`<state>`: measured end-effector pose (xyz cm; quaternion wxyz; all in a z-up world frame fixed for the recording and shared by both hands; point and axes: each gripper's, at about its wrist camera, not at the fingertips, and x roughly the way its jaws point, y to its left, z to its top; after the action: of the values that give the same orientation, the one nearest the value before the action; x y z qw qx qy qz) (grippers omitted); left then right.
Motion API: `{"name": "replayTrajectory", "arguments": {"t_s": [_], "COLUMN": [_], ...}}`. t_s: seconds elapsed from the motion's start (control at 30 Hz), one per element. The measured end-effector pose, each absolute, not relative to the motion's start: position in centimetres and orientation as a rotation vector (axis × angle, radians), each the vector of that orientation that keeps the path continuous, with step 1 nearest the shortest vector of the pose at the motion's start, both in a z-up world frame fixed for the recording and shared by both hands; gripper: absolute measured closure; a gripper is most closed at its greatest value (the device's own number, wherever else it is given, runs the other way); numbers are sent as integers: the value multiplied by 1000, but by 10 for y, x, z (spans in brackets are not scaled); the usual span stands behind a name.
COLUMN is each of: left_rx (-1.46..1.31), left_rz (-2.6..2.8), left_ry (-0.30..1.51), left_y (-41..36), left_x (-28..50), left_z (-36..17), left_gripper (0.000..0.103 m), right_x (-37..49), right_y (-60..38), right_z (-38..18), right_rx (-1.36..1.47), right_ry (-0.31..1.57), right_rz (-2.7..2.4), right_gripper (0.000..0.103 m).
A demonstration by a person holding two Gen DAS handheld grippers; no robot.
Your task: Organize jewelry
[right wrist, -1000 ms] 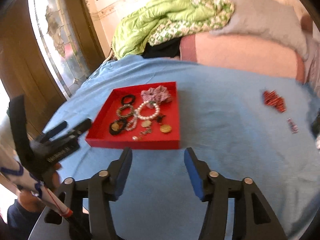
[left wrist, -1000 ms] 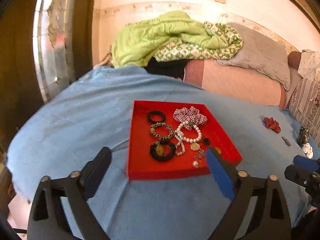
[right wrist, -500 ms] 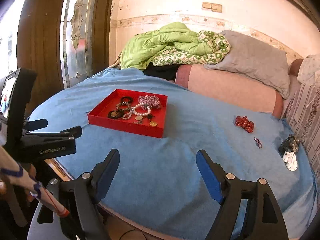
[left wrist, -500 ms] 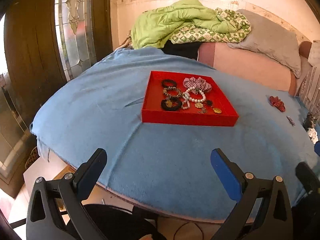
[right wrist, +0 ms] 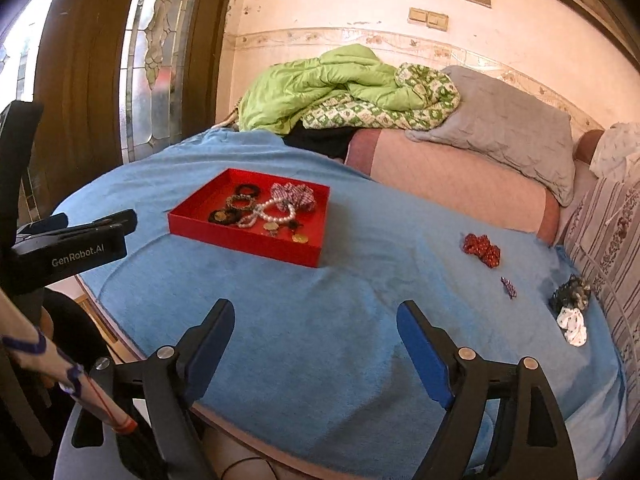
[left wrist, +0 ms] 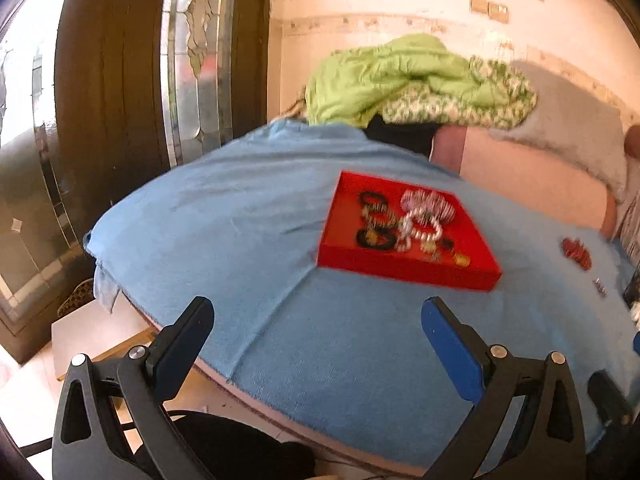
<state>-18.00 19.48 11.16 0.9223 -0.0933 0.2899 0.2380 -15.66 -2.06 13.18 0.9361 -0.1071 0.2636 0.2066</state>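
Jewelry (right wrist: pixel 260 212) heaped in red tray (right wrist: pixel 208 226) on blue cloth (right wrist: pixel 320 340), left of centre. Your left gripper (left wrist: pixel 316 334) gapes wide, empty, near cloth's front edge. Your right gripper (right wrist: pixel 316 330), jaws just widened, holds nothing. Red bow (right wrist: pixel 482 250) and hair ties (right wrist: pixel 570 300) lie far right, well apart from tray.

Both looking forward and downward from the near edge of the blue-covered table (right wrist: pixel 320 360). Shared: red tray (left wrist: pixel 404 270) (right wrist: pixel 240 242), at one o'clock from left wrist, eleven o'clock from right wrist.
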Motion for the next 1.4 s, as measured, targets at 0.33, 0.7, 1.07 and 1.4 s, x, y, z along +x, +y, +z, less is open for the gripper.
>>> {"name": "replayTrajectory", "arguments": {"t_s": [0.33, 0.7, 1.07, 1.4], "left_rx": [-151, -131, -123, -105], "left_rz": [475, 469, 486, 483], "left_ry": [619, 625, 616, 637], "left_y": [186, 177, 180, 176], "left_x": [-163, -154, -159, -155], "left_z": [102, 100, 100, 97], "left_gripper": [0, 0, 0, 0], "right_x": [-133, -125, -134, -135], "right_y": [-23, -29, -25, -28], "right_z": [118, 119, 129, 127], "right_rx": [-186, -150, -162, -167], "right_ry": [612, 627, 564, 573], "right_rz": [395, 387, 408, 409], "right_gripper": [16, 16, 16, 16]}}
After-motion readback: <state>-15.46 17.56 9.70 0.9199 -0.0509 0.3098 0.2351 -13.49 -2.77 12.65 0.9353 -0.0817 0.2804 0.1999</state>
